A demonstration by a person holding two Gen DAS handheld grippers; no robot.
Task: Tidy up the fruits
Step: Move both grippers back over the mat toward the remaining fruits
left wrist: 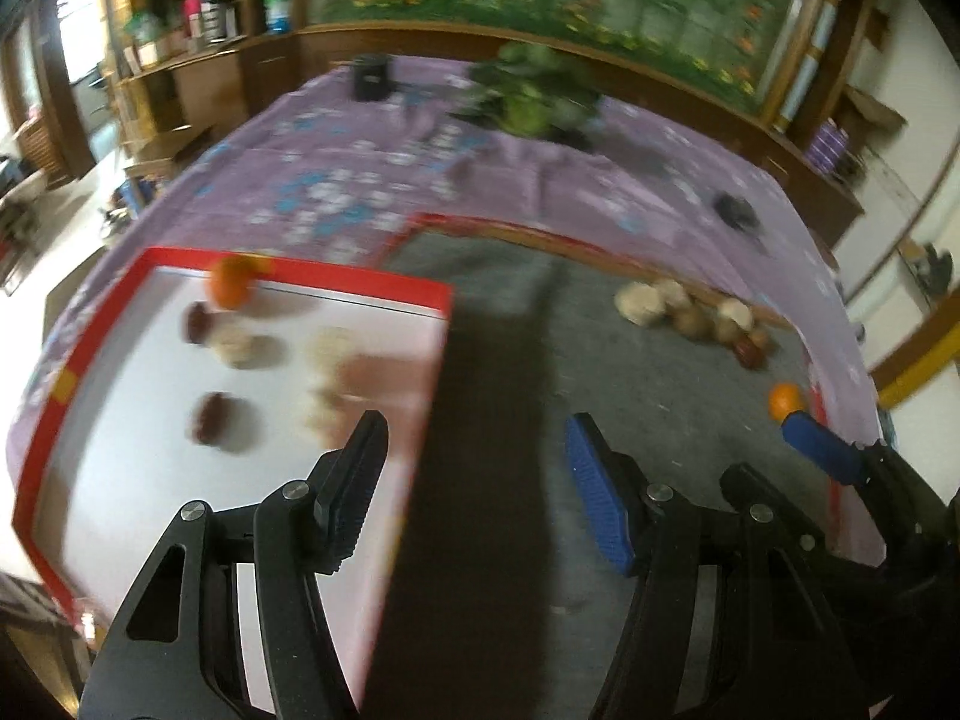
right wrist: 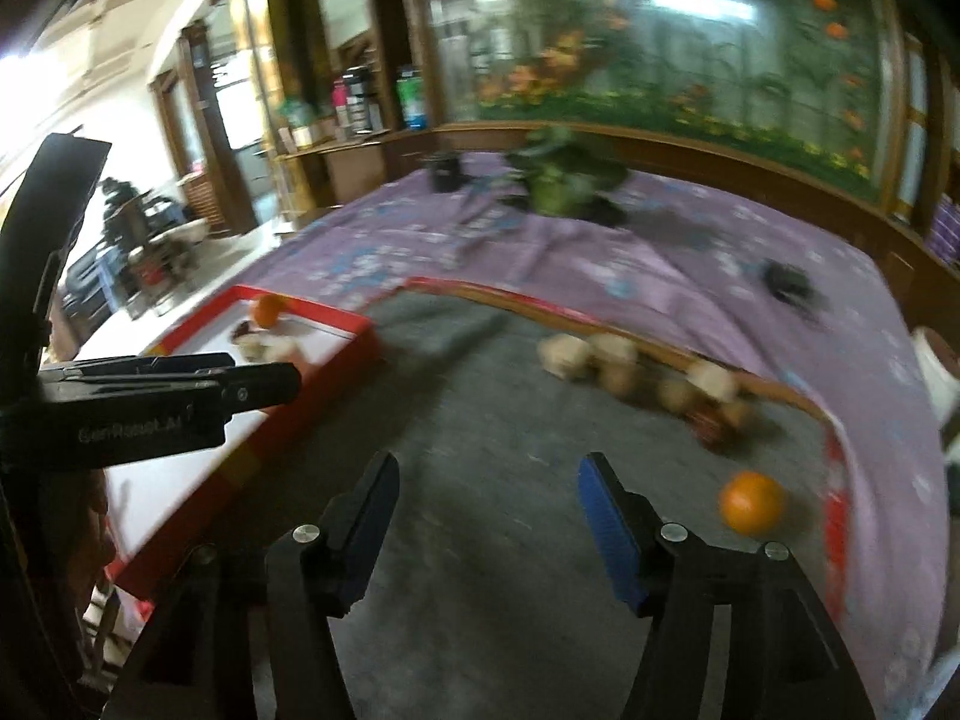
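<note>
A red-rimmed white box [left wrist: 360, 291] lies at the left and holds an orange [left wrist: 231, 281], two dark red fruits [left wrist: 213, 420] and some pale beige fruits [left wrist: 240, 348]. My left gripper [left wrist: 474, 420] hangs open and empty over the box's right edge and the grey mat [left wrist: 630, 396]. A pile of beige and brown fruits [right wrist: 648, 378] lies along the mat's far right edge. A loose orange [right wrist: 752, 502] rests on the mat just right of my right gripper [right wrist: 489, 462], which is open with nothing between its pads. The views are blurred.
The mat lies on a purple flowered cloth [right wrist: 750, 276] over a table. A green potted plant [left wrist: 534, 96] and a black box [left wrist: 371, 77] stand at the back, and a small dark object [left wrist: 735, 210] lies at the right. Wooden shelves with bottles [left wrist: 216, 3] line the wall.
</note>
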